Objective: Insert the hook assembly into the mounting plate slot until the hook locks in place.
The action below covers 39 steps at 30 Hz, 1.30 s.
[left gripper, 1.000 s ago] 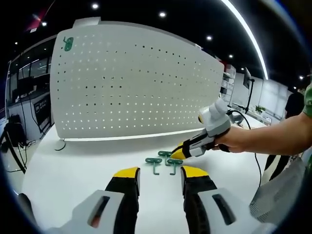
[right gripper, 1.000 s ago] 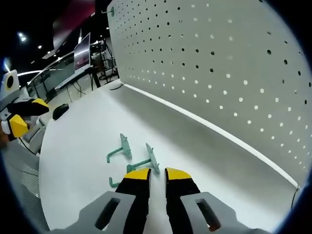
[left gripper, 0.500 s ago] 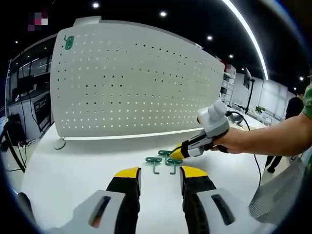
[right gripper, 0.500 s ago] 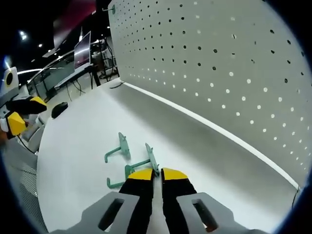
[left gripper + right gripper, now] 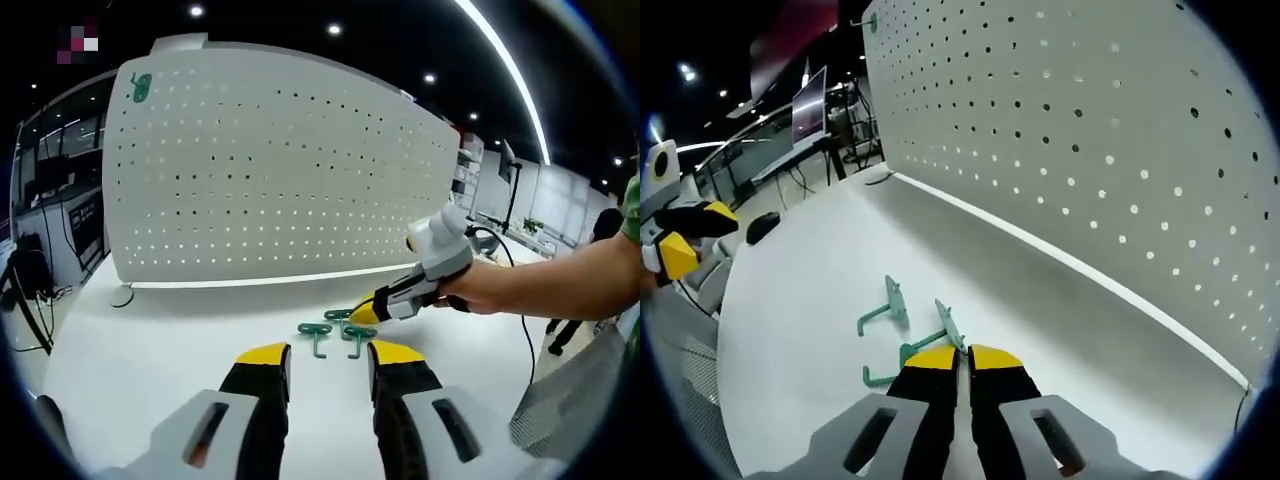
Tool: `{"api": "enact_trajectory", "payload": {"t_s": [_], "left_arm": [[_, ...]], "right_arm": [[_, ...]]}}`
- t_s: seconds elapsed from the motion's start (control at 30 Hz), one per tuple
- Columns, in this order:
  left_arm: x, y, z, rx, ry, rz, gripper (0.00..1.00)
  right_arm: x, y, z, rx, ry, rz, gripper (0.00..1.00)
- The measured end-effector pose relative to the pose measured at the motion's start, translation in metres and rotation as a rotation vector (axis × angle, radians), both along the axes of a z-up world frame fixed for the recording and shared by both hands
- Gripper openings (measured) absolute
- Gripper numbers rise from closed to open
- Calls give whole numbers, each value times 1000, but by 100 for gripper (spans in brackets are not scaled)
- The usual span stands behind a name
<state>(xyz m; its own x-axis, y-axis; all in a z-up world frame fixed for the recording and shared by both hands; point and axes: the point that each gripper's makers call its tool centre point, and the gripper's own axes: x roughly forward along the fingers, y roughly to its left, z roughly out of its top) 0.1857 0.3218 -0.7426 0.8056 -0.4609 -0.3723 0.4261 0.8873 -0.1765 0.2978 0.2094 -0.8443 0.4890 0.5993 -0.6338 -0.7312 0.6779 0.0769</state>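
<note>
Right gripper view: right claw point(image 5: 960, 357) pinches green hook point(image 5: 943, 330)

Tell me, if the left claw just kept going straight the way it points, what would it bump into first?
Probably the green hooks lying on the white table just ahead of the left claw. Beyond them stands the perforated board. Depth is hard to judge here.
</note>
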Motion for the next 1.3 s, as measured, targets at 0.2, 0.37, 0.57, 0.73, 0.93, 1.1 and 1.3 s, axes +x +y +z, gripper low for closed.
{"api": "enact_trajectory", "payload": {"t_s": [0.2, 0.37, 0.57, 0.73, 0.93, 1.1, 1.3], "left_arm": [[0, -1, 1, -3, -1, -4, 31], [0, -2, 2, -6, -2, -6, 31], [0, -3, 2, -7, -3, -11, 30], [0, -3, 2, -9, -4, -11, 30], [0, -4, 3, -10, -7, -13, 30], [0, -3, 3, -11, -8, -10, 30], [0, -3, 4, -14, -9, -10, 29]], "right_arm": [[3, -1, 7, 13, -4, -14, 1], [5, -2, 10, 15, -8, -19, 1], [8, -4, 16, 18, -19, -26, 1], [9, -5, 17, 18, -20, -33, 0], [15, -4, 25, 21, -35, -41, 0], [17, -4, 26, 14, -31, -45, 0], [18, -4, 29, 20, -25, -50, 0]]}}
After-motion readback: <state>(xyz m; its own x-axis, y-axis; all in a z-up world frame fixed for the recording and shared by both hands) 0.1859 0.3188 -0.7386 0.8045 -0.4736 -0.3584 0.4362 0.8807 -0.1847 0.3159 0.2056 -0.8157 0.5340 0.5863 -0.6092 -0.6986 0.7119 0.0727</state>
